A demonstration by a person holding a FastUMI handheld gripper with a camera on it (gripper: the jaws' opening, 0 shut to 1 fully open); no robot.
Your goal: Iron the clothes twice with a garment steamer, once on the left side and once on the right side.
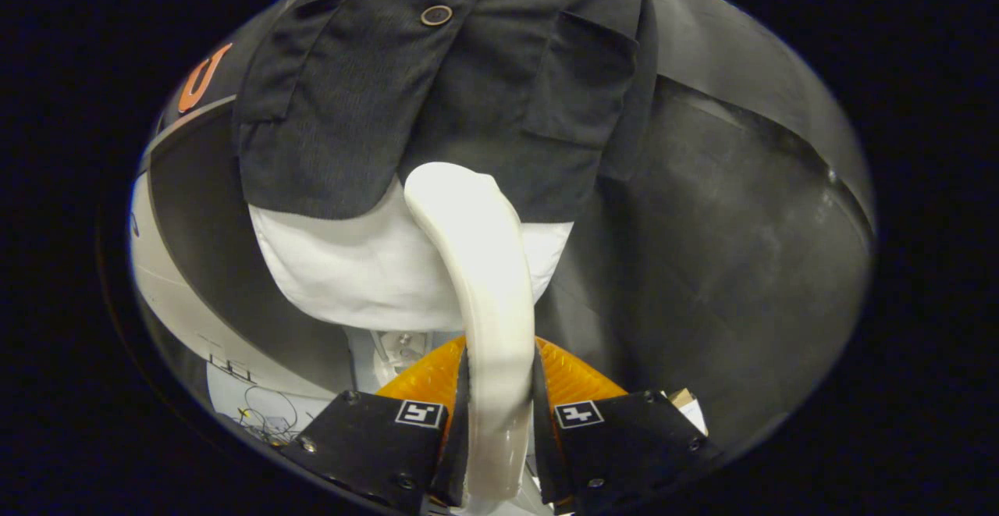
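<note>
Garment steamer (488, 297) first: its pale, smooth, curved body sits clamped in my tongs (499, 422), a finger pressed against each flank of the handle, and it arches up and away from me so that its rounded head rests against the clothes, low down and near the middle of the front. The clothes hang straight ahead on a form — a dark jacket (437, 87) of finely ribbed, matte cloth with a flap pocket on each side and a single round button (436, 15) up near the top, and under its hem a white garment (351, 266), smooth and softly bulging, that rounds off at the bottom. How far along I am is hard to judge from here: the cloth shows no mark of a pass made, and the head sits about on the centre line, so I cannot tell whether either stroke has been done — I would reckon both the left and the right side as work to be accounted for. The steamer looks like glossy hard plastic, slippery enough that I want the grip kept firm.
</note>
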